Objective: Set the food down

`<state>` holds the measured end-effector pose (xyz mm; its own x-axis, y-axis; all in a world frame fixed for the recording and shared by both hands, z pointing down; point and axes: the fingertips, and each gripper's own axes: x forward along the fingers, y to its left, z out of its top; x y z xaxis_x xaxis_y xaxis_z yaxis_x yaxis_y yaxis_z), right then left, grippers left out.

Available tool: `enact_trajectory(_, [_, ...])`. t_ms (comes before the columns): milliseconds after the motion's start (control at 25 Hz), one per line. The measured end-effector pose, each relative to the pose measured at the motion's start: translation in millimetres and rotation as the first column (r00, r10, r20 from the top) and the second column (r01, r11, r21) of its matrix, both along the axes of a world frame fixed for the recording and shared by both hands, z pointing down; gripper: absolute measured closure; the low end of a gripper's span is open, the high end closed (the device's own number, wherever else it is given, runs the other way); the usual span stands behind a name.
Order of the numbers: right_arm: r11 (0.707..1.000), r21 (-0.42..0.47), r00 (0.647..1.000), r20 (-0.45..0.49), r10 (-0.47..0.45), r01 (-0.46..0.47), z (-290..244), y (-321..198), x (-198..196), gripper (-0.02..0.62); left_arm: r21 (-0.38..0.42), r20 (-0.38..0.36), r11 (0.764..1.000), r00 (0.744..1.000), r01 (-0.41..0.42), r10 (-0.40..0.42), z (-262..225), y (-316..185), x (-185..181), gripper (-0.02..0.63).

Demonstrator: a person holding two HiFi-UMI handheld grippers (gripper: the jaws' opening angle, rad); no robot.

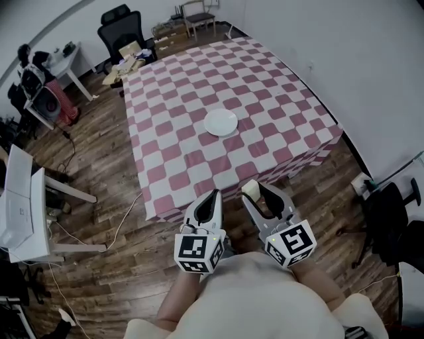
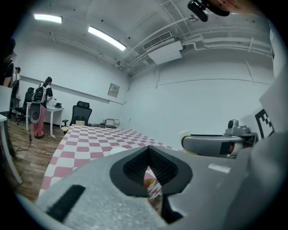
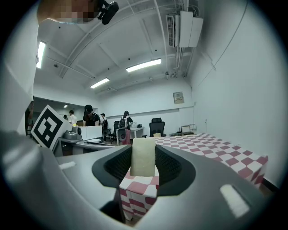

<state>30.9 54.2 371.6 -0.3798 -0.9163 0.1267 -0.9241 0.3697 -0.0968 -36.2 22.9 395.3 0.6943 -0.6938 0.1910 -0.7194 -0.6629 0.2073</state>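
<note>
A pale cream block of food (image 3: 143,158) sits upright between the black pads of my right gripper (image 3: 143,150), which is shut on it. From the head view, the food (image 1: 250,189) and right gripper (image 1: 257,193) hover just off the near edge of the red-and-white checked table (image 1: 265,86). My left gripper (image 1: 212,198) hangs beside it, shut and holding nothing; in its own view the pads (image 2: 158,167) meet at the tips. A white plate (image 1: 220,122) lies bare near the table's middle, well ahead of both grippers.
A black office chair (image 1: 122,26) and cardboard boxes (image 1: 126,63) stand past the table's far left corner. A wooden chair (image 1: 199,14) is at the back. White desks (image 1: 26,205) fill the left side, and a dark chair (image 1: 391,212) the right. People stand far left.
</note>
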Motion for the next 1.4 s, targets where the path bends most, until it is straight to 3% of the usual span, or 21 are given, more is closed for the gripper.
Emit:
enact_trajectory(840, [0.997,-0.002,0.997,0.003,0.072,-0.072,11,-117,-21,0.434,-0.008,0.016,0.999,0.999,-0.05,0.05,14,-117,-28,0.6])
enact_trajectory(1400, [0.999,-0.006,0.999,-0.001,0.051,-0.051,10,-175,-8,0.434,-0.021,0.013,1.0,1.0,-0.003,0.003,14,-170,-26,0.598])
